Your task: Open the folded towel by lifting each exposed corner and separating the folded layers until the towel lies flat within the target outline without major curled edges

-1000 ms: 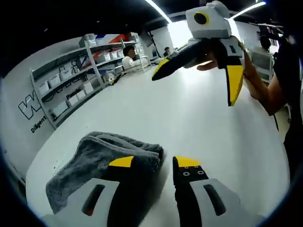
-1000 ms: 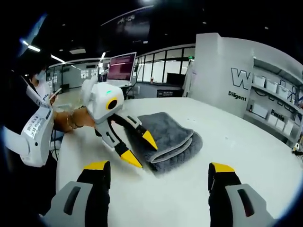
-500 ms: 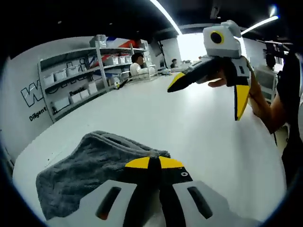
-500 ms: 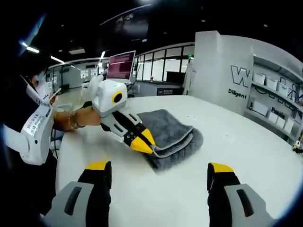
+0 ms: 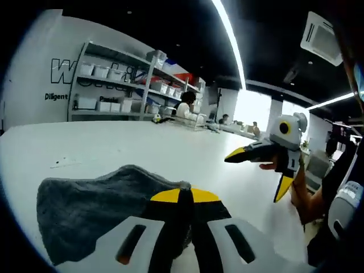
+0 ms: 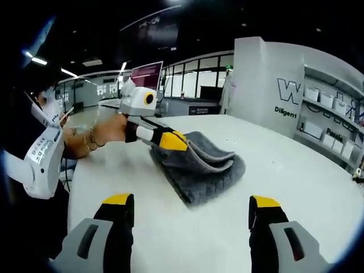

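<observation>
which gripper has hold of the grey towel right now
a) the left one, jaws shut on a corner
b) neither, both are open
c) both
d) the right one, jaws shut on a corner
a: the left gripper is pinched shut on the top layer of the grey towel, lifting its corner, while the right gripper hangs open, away from it.

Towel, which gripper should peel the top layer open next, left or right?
Left. The left gripper is shut on the towel corner, already raised; the right gripper is open and short of it.

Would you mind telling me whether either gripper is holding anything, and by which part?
The left gripper is shut on the towel, pinching the top layer at its near corner and lifting it. The right gripper is open and holds nothing.
</observation>
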Available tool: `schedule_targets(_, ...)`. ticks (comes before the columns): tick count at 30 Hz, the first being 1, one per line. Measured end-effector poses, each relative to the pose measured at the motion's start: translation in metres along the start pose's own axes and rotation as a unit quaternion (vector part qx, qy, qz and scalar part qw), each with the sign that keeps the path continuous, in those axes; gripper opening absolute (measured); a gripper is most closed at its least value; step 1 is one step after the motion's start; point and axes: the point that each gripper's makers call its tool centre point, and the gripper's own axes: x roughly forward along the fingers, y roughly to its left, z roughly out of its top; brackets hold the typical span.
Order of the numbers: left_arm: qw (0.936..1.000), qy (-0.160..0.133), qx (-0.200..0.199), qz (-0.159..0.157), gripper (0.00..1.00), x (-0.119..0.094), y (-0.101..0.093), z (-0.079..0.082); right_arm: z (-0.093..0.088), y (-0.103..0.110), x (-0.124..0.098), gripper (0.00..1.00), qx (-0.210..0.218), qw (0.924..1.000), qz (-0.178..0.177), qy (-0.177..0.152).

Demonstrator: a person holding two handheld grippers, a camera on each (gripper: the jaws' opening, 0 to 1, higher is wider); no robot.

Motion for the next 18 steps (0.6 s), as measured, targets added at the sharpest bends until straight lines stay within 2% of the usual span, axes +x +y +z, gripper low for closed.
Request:
schedule_targets(4, 0.9969, -0.04, 0.017, 0.066, 0.04, -0.024, 0.034, 0.023, -0.002, 0.002, 0.003, 0.82, 0.004, 1.0, 0.005, 0.005)
schedule_targets(10, 0.9884, -0.05, 0.067, 0.126, 0.04, -0.056, 0.061, 0.044, 0.0, 0.005, 0.005, 0.84, 0.001, 0.9999, 0.011, 0.006)
schedule_targets(14, 0.9792, -0.043, 0.102, 0.17, 0.04, -0.075, 0.08, 0.052, -0.001, 0.004, 0.005, 0.84, 0.005, 0.9999, 0.011, 0.005)
schedule_targets(18, 0.9636, -0.023, 0.145, 0.224, 0.04, -0.096, 0.1, 0.056, -0.003, 0.005, 0.007, 0.84, 0.008, 0.9998, 0.015, 0.009)
